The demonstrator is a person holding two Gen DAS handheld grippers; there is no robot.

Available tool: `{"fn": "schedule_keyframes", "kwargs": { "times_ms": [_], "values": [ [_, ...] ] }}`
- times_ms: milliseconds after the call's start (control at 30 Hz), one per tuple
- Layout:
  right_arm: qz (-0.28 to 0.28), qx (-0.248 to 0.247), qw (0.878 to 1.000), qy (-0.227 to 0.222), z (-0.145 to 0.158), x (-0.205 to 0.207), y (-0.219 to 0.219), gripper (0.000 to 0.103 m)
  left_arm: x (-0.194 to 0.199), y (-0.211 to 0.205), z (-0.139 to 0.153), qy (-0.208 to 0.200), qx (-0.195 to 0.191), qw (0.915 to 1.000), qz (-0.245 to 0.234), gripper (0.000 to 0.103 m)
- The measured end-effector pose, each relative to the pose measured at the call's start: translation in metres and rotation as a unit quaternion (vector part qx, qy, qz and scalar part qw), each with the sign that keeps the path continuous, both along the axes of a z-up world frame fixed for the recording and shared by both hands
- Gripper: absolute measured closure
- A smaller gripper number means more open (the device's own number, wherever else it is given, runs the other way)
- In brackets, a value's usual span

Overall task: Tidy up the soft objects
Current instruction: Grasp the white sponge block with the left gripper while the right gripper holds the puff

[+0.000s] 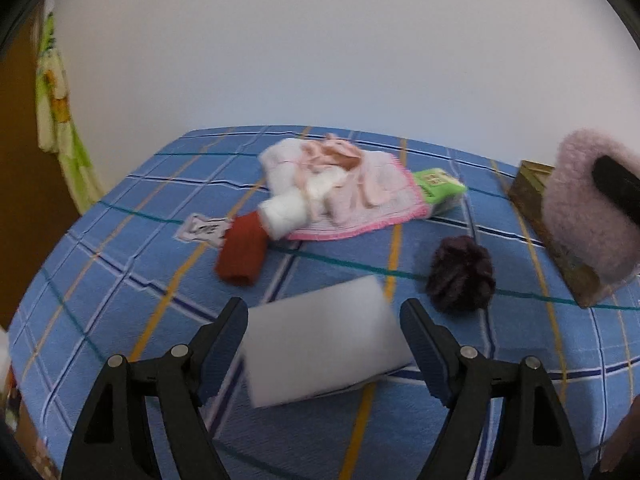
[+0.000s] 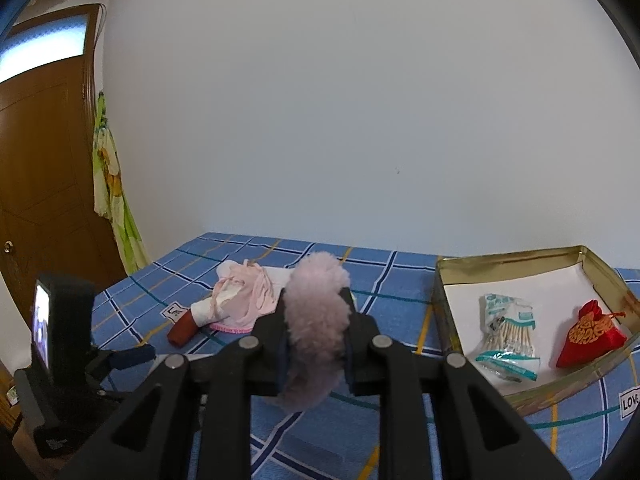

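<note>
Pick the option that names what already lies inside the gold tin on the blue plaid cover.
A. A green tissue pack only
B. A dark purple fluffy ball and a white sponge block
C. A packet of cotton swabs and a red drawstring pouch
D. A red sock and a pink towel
C: the right wrist view shows the packet of cotton swabs and the red drawstring pouch lying on the white lining of the gold tin.
</note>
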State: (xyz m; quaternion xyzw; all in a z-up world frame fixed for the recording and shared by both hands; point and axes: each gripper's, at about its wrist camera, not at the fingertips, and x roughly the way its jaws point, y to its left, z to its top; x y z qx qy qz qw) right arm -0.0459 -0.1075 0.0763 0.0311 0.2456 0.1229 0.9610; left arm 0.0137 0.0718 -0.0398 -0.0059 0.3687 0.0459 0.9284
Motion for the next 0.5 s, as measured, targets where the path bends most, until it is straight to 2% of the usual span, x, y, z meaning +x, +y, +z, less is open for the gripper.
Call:
{"fn": "schedule_keyframes", "kwargs": {
  "times_ms": [100,267,333,400,500],
  "values": [
    [0.001,0.006,1.000,-0.001,0.002,-0.002,-0.003,0.081,-0.002,0.012,0.000,0.000,-0.034,0.9993,0.016,0.023],
    [0.003,0.007,1.000,-0.004,0.004,-0.007,-0.006,0.081,0.005,0.012,-0.012,0.032,-0.072,0.9966,0.024,0.022],
    [0.002,0.006,1.000,-0.004,0.006,-0.009,-0.006,0.081,0.008,0.008,-0.011,0.028,-0.066,0.9969,0.033,0.018],
    [0.002,0.007,1.000,-0.005,0.007,-0.010,-0.008,0.081,0.017,0.004,-0.015,0.043,-0.076,0.9958,0.026,0.014],
    [0.000,0.008,1.000,-0.005,0.008,-0.011,-0.011,0.081,0.023,-0.001,-0.022,0.070,-0.109,0.9916,0.014,0.013]
  ]
}}
